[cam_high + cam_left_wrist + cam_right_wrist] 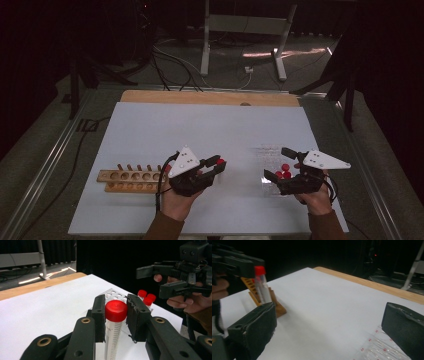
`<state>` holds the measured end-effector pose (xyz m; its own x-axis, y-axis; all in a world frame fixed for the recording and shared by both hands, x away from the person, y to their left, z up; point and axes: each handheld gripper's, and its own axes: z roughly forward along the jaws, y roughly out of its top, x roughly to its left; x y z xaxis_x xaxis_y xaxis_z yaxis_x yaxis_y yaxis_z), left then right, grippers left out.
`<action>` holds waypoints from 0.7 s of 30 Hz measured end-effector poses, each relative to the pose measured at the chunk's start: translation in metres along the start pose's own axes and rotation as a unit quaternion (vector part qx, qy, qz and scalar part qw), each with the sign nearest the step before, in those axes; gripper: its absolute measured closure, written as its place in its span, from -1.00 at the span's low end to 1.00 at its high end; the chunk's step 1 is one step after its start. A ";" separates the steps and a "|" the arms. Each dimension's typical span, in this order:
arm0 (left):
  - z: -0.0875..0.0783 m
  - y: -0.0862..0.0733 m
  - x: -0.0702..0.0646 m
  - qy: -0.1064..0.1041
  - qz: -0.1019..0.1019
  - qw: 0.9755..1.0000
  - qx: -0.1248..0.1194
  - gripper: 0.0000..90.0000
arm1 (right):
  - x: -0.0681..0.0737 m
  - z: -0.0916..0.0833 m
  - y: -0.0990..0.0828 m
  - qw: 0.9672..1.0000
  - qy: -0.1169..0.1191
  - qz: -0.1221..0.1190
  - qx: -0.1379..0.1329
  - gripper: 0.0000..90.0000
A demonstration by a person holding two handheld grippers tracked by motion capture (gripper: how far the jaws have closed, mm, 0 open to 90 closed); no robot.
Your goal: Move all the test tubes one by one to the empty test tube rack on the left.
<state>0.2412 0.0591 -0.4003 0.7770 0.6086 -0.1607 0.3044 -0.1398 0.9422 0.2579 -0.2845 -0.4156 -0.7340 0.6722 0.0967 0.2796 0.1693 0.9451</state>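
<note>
My left gripper [217, 165] is shut on a clear, graduated test tube with a red cap [115, 310], held upright just under the cap. The same tube [262, 286] hangs above the white board near the wooden rack [131, 180]. My right gripper [281, 164] stands open over the clear plastic rack [265, 155], nothing between its black pads [257, 326]. Three red-capped tubes [285, 171] stand in that clear rack, just below the right gripper's jaws. From the left gripper view the right gripper [162, 277] shows wide open beyond those caps [147, 297].
A white board [200, 130] covers a wooden table [210, 97]. The wooden rack with several holes and pegs lies at the front left. Beyond the table are a metal stand's legs [245, 45] and cables on a dark floor.
</note>
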 end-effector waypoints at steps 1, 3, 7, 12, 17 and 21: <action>-0.003 -0.001 0.001 0.002 -0.001 1.000 0.001 0.58 | -0.001 0.000 0.000 1.000 0.002 0.004 0.000 -1.00; -0.007 -0.002 0.004 0.006 -0.001 1.000 0.003 0.58 | -0.001 0.000 -0.001 1.000 0.000 0.005 0.000 -1.00; -0.018 -0.004 0.009 0.016 -0.003 1.000 0.001 0.58 | -0.002 -0.002 0.000 1.000 -0.005 0.005 -0.003 -1.00; -0.031 -0.007 0.014 0.025 -0.004 1.000 -0.001 0.58 | -0.004 -0.005 0.001 1.000 -0.011 0.006 -0.009 -1.00; -0.044 -0.008 0.020 0.029 -0.001 1.000 -0.006 0.58 | -0.005 -0.007 0.001 1.000 -0.014 0.006 -0.013 -1.00; -0.054 -0.008 0.024 0.032 -0.002 0.999 -0.009 0.58 | -0.006 -0.009 0.001 1.000 -0.014 0.008 -0.017 -1.00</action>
<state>0.2278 0.1174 -0.3954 0.7386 0.6580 -0.1468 0.2983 -0.1237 0.9464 0.2566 -0.2949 -0.4119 -0.7125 0.6940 0.1030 0.2693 0.1350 0.9535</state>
